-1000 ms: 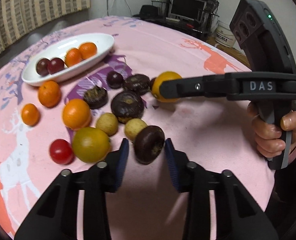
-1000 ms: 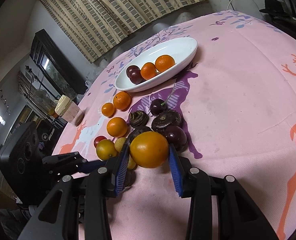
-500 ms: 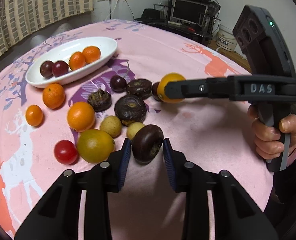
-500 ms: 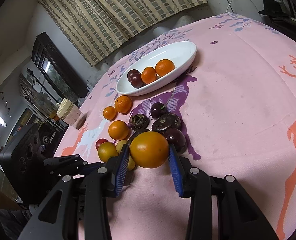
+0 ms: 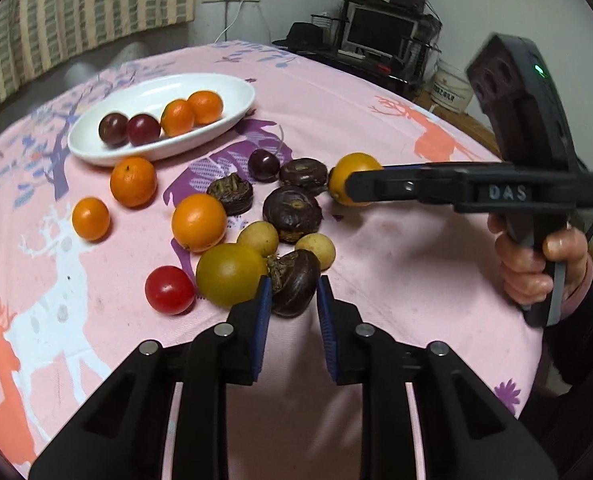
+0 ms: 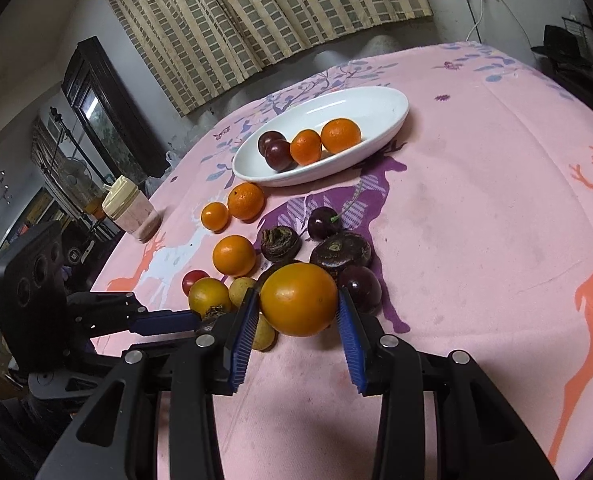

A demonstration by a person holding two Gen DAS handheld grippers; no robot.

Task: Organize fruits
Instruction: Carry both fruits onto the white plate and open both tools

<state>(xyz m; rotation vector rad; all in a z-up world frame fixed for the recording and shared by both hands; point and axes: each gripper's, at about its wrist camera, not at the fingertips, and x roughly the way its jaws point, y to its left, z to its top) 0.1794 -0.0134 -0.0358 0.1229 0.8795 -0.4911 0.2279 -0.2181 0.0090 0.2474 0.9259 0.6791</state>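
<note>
My left gripper [image 5: 294,294] is shut on a dark brown water chestnut [image 5: 294,286] at the near edge of the fruit pile. My right gripper [image 6: 296,312] is shut on a large orange [image 6: 298,298], held just above the cloth; the orange also shows in the left wrist view [image 5: 348,178]. A white oval dish [image 6: 392,114] at the back holds two plums [image 6: 274,150] and two small oranges [image 6: 322,140]. Loose oranges, chestnuts, a cherry [image 5: 262,164], yellow fruits and a red tomato [image 5: 168,290] lie between the dish and the grippers.
The round table has a pink cloth [image 6: 476,220] with deer prints. A lidded jar [image 6: 130,214] stands near the table's left edge in the right wrist view. Shelves and a monitor [image 5: 380,32] stand beyond the far edge.
My left gripper has closed on the water chestnut, which has turned in the jaws. My right gripper keeps hold of the orange and has lifted it slightly.
</note>
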